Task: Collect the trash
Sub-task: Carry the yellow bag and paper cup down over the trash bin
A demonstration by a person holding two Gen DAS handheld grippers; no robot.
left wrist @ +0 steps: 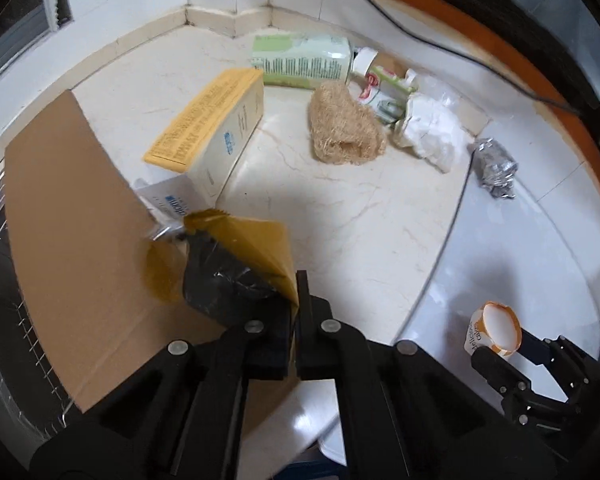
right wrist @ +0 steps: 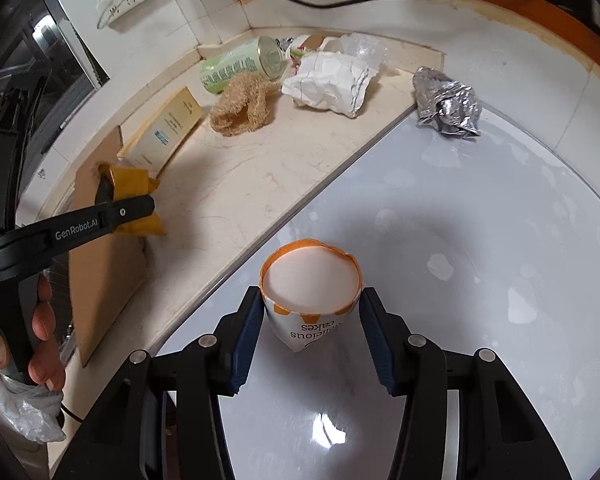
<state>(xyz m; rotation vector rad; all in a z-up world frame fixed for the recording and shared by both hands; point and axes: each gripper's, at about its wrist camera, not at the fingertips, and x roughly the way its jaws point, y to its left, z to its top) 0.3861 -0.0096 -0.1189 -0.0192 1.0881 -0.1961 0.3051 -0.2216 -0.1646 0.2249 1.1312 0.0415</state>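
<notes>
Right now both grippers are carrying trash, so the step in hand is getting each piece away cleanly. The left gripper (left wrist: 296, 320) is pinching the corner of a yellow wrapper (left wrist: 236, 248), its jaws pressed nearly together on the thin edge, and the wrapper is hanging above a brown cardboard sheet (left wrist: 68, 216) by the counter's left side. The right gripper (right wrist: 310, 312) is holding a paper cup (right wrist: 310, 300) with an orange rim, jaws part open at the cup's width, blue pads touching both sides over the glossy white surface (right wrist: 480, 240).

To do this well, I judge the cup is needing a light squeeze only, since its thin wall is likely buckling under more, and it should be staying upright in case anything is inside. The wrapper grip is looking shallow, so slow, level travel is the safer choice.

More trash is waiting on the marble counter (left wrist: 340, 220): a green can (right wrist: 240, 66) lying on its side, a fibre scrubber (right wrist: 240, 106) just beside it, crumpled white paper (right wrist: 328, 84), a foil ball (right wrist: 446, 104) at the counter's edge, and a yellow box (left wrist: 216, 120). No bin is showing in either view
</notes>
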